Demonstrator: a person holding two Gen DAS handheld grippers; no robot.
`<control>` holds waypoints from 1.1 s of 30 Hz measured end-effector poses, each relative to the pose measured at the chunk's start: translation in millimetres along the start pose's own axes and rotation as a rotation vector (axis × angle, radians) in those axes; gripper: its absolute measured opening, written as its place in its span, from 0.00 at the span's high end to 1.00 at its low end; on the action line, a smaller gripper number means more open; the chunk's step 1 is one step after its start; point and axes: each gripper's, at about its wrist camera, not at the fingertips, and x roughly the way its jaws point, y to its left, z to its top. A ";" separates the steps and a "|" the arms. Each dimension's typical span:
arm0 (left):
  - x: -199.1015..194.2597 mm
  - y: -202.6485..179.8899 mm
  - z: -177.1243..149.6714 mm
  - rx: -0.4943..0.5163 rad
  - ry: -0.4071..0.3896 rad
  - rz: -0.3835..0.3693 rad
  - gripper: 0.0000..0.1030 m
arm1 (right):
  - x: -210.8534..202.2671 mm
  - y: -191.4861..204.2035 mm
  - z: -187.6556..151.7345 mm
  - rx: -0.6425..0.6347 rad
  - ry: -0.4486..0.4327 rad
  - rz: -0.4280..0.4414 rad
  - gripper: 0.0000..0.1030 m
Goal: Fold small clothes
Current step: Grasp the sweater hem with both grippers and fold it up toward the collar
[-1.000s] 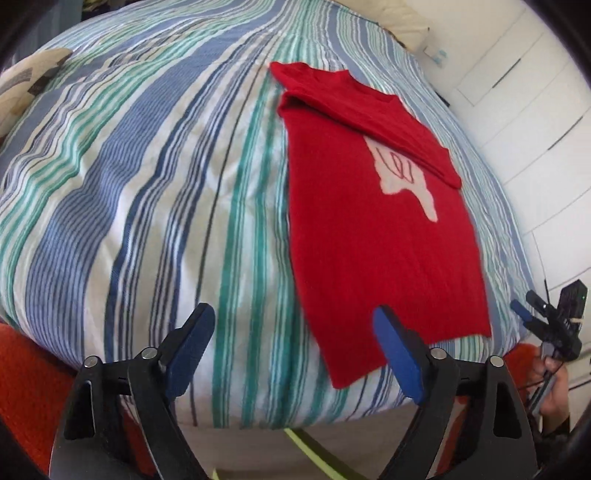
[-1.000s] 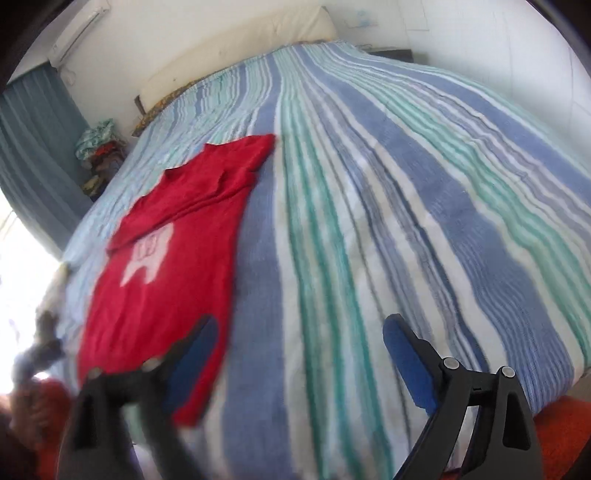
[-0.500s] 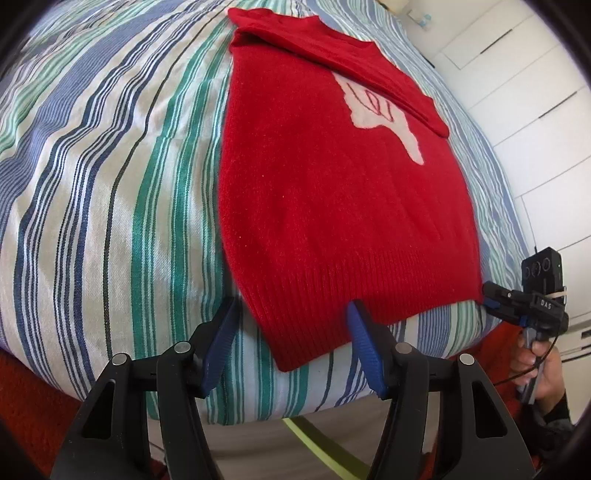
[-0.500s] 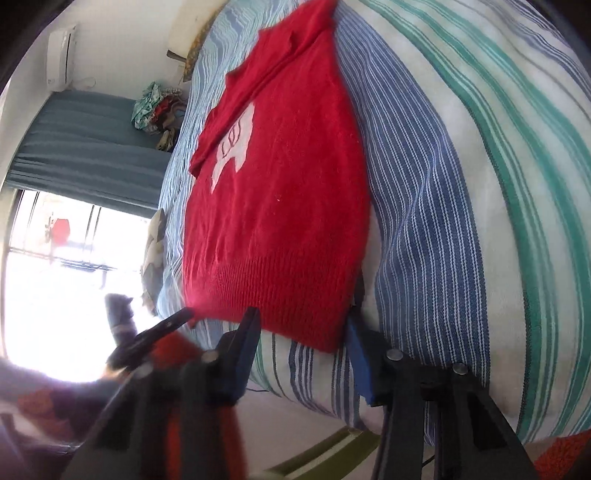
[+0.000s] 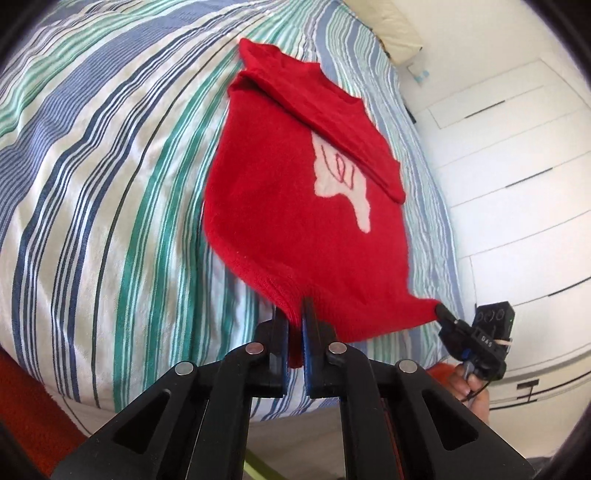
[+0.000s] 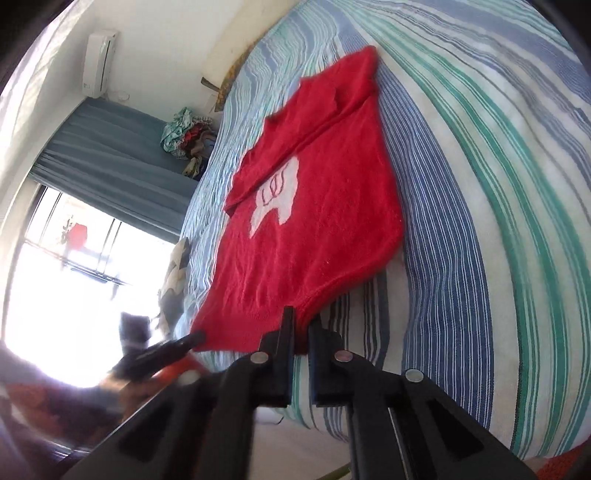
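Both hand-held grippers now pinching red sweater (image 5: 280, 206) hem, striped bed (image 5: 92, 184), white wardrobe (image 5: 517, 147)

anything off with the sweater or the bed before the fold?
Nothing damaged or spilled. The red sweater lies on the striped bed, one sleeve folded across its chest. Its hem is bunched and pulled to points where the left gripper and right gripper pinch its corners, as expected.

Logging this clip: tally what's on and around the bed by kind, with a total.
Red knitted sweater with a white motif: 1
Striped blue, green and white bedspread: 1
Cream pillow at the head of the bed: 1
Tongs, left and right, each shut on a hem corner: 2
Wall air conditioner: 1
Total: 6
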 end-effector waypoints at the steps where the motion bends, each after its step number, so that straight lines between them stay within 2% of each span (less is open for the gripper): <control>1: -0.3 -4.5 13.4 -0.005 -0.019 -0.019 0.96 | -0.5 3.2 8.4 -0.010 -0.024 0.001 0.94; 4: 3.7 -19.0 59.5 -0.004 -0.078 -0.040 0.97 | 5.5 10.7 43.3 -0.033 -0.082 -0.013 0.94; 7: 16.2 -32.4 110.6 0.010 -0.125 -0.021 0.97 | 15.1 14.0 88.6 -0.039 -0.146 -0.041 0.94; 15: 73.5 -25.1 231.7 -0.072 -0.153 0.027 0.97 | 67.5 10.0 223.0 0.029 -0.256 -0.058 0.94; 21: 115.1 -6.4 281.1 -0.112 -0.140 0.088 0.97 | 116.1 0.1 296.6 0.038 -0.249 -0.115 0.94; 27: 145.7 0.9 310.6 -0.099 -0.146 0.169 0.96 | 152.9 -24.3 328.9 0.053 -0.214 -0.172 0.94; 29: 153.8 -2.3 316.9 -0.078 -0.141 0.209 0.92 | 161.5 -30.4 333.3 0.058 -0.209 -0.202 0.94; 31: 157.4 -3.6 323.2 -0.086 -0.129 0.234 0.73 | 167.4 -32.8 336.2 0.056 -0.215 -0.218 0.93; 32: 154.6 -4.7 325.0 -0.089 -0.142 0.235 0.57 | 167.5 -32.8 335.2 0.057 -0.217 -0.223 0.88; 33: 148.3 -6.4 326.9 -0.088 -0.171 0.248 0.41 | 167.3 -32.8 335.6 0.060 -0.218 -0.227 0.73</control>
